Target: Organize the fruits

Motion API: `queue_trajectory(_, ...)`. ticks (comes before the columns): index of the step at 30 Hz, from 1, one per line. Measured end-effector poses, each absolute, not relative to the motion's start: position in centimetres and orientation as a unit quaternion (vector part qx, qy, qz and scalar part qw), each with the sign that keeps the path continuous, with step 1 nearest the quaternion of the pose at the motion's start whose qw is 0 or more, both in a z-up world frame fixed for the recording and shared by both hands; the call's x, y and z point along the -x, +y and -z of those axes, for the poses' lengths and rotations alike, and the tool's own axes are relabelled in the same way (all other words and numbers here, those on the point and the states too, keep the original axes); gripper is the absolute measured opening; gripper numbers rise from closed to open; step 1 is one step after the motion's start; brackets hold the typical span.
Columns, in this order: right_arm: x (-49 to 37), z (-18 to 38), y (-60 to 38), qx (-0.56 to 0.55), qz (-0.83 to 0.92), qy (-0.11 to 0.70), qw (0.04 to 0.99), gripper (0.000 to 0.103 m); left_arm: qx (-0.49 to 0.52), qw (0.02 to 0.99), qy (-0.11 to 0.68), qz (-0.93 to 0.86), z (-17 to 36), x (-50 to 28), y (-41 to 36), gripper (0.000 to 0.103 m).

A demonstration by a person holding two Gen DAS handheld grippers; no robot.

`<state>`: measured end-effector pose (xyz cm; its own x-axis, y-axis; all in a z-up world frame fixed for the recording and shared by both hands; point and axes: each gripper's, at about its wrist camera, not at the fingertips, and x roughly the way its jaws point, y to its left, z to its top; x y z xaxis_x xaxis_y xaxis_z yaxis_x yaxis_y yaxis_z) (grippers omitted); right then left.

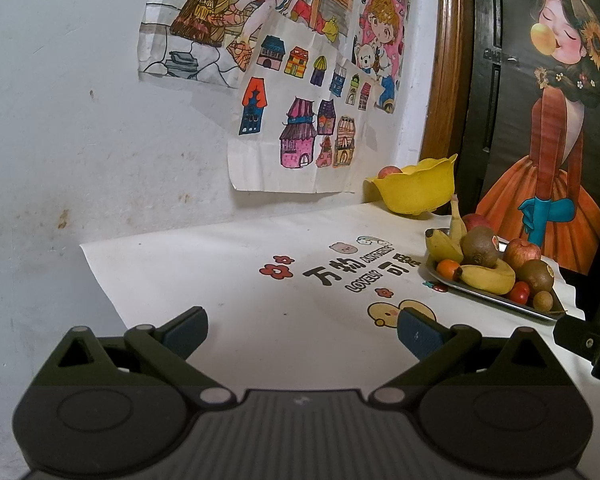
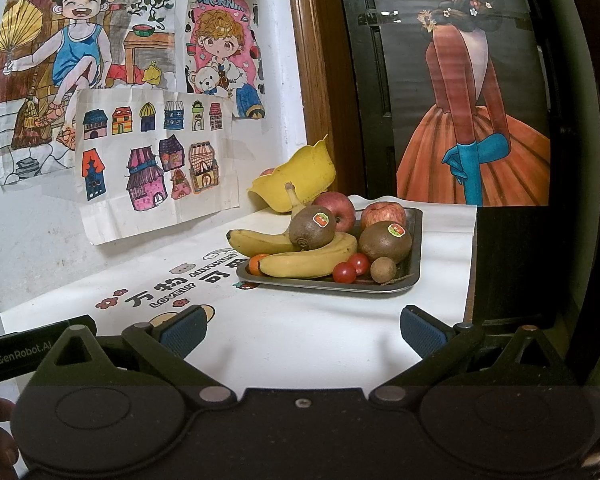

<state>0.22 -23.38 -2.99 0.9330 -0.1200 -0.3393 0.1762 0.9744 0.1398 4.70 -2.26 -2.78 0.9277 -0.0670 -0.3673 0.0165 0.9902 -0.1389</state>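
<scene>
Left tongs [image 1: 300, 334] level above the table [image 1: 228, 280], spread wide, empty, right tongs [image 2: 302, 330] likewise, facing fruit tray [image 2: 414, 236]

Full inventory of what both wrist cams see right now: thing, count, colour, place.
metal tray: 1, dark grey, on the table, far right
bananas: 2, yellow, front and left of tray
kiwis: 2, brown with stickers, middle of tray
apples: 2 on the tray, red, at its back
cherry tomatoes: 2, red, tray front
small orange fruit: 1, orange, tray's left corner
small brown round fruit: 1, tan, tray front right
yellow bowl: 1, yellow, behind tray by the wall; a red fruit shows over its rim
table cover: 1, white with printed cartoons
drawings: several, coloured, on the wall
poster: 1, figure in orange dress, on dark door
left gripper: open, empty
right gripper: open, empty
</scene>
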Motion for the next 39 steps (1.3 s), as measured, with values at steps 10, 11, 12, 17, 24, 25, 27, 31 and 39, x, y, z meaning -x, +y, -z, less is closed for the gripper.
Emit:
queue_trajectory(10,-0.25,3.00,-23.37,-0.084,0.076,0.167,0.979,0.102,0.067,0.979,0.190,0.022,2.76,-4.73,-2.23,0.103)
queue_trajectory(11,-0.24,3.01,-23.36,-0.084,0.076,0.167,0.979,0.102,0.067,0.979,0.190,0.022,2.76,-4.73,-2.22,0.103)
queue_trajectory(12,-0.24,3.01,-23.36,-0.084,0.076,0.167,0.980,0.102,0.067,0.979,0.190,0.022,2.78,-4.68,-2.26,0.103)
queue_trajectory(17,-0.24,3.01,-23.35,-0.084,0.076,0.166,0.980,0.102,0.067,0.979,0.190,0.022,2.78,-4.71,-2.21,0.103)
queue_trajectory(24,-0.22,3.01,-23.37,-0.084,0.076,0.166,0.980,0.102,0.067,0.979,0.190,0.022,2.80,-4.70,-2.22,0.103)
queue_trajectory(25,-0.21,3.01,-23.37,-0.084,0.075,0.166,0.980,0.102,0.067,0.979,0.190,0.022,2.77,-4.77,-2.16,0.103)
queue_trajectory(27,-0.21,3.01,-23.37,-0.084,0.075,0.166,0.980,0.102,0.068,0.979,0.190,0.024,2.76,-4.75,-2.17,0.103)
queue_trajectory(31,-0.21,3.00,-23.37,-0.084,0.076,0.166,0.980,0.102,0.065,0.979,0.191,0.030,2.77,-4.45,-2.45,0.103)
queue_trajectory(39,-0.20,3.01,-23.36,-0.084,0.075,0.166,0.980,0.102,0.069,0.978,0.193,0.030,2.63,-4.55,-2.33,0.103)
